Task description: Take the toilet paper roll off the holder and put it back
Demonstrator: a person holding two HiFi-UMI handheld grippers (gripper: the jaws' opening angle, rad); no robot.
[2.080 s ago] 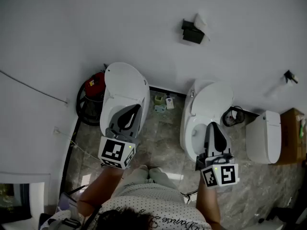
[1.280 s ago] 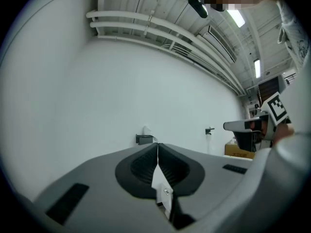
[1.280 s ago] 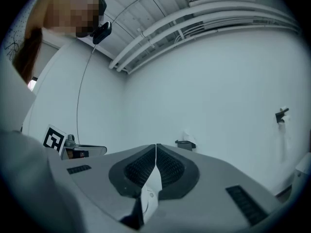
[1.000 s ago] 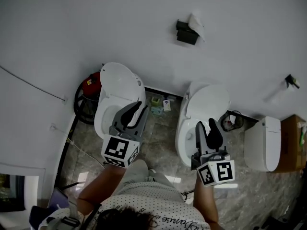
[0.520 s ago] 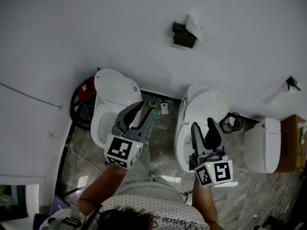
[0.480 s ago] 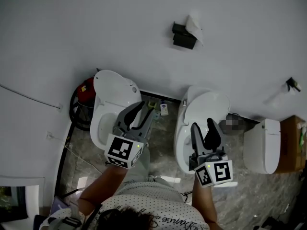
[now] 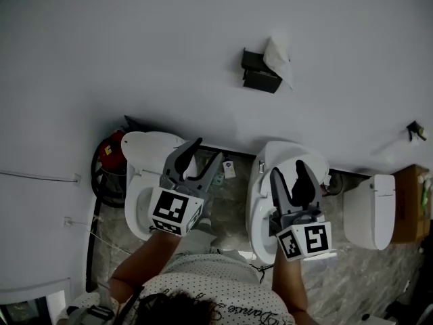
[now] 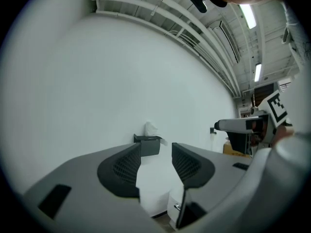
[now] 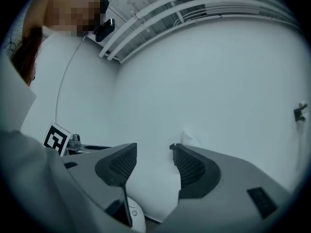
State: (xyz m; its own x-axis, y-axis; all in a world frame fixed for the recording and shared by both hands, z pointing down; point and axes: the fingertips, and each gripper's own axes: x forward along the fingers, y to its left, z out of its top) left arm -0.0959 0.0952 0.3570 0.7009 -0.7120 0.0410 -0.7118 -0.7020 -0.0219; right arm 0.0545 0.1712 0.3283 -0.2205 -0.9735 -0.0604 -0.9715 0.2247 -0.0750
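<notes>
Closer to the black holder (image 7: pixel 259 78) now, my left gripper (image 7: pixel 208 149) and right gripper (image 7: pixel 287 169) have just been opening their jaws, both apart and empty; toilet paper (image 7: pixel 278 55) sits atop the holder, its loose end sticking upward; I cannot tell its long axis.

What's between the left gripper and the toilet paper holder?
Nothing; head view shows only bare wall between the left gripper and the toilet paper holder. The gripper's fingers have just been opening, with nothing between them.
</notes>
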